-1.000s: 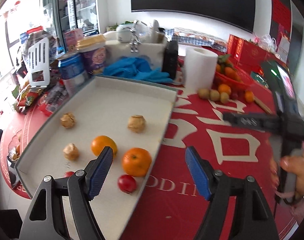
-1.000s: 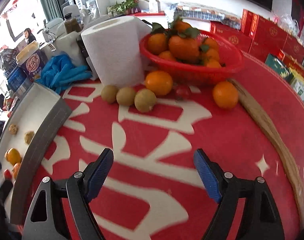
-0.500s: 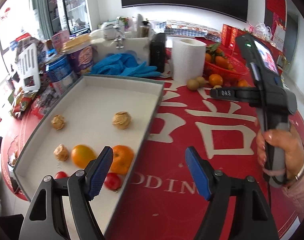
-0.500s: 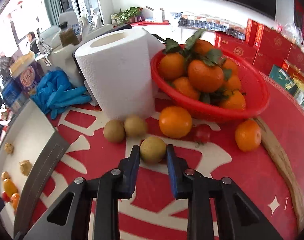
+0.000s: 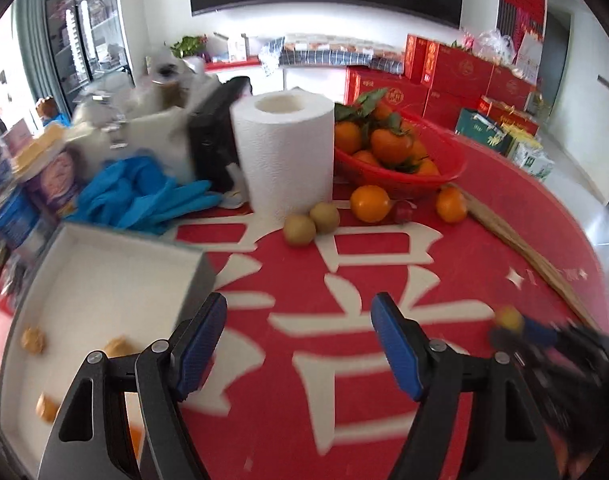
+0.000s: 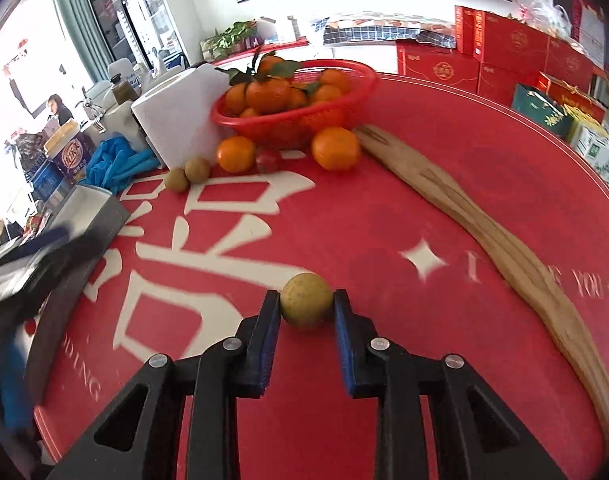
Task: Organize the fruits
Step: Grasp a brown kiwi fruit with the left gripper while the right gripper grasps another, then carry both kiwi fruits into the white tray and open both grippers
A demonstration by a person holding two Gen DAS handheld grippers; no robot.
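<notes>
right gripper (image 6: 306,307) now away from fruit cluster, over open red tablecloth (image 6: 444,208), carrying kiwi.
white tray (image 5: 104,264) at left, near; some fruit already in it.
left gripper (image 5: 298,344) spread wide, empty, over cloth beside tray.
kiwi (image 6: 306,300) pinched between right pads, above cloth.
advice: keep squeeze light, carry level over tray rim, lower to bare floor, then release.

Kiwis (image 5: 311,224) before paper roll (image 5: 286,156)
</notes>
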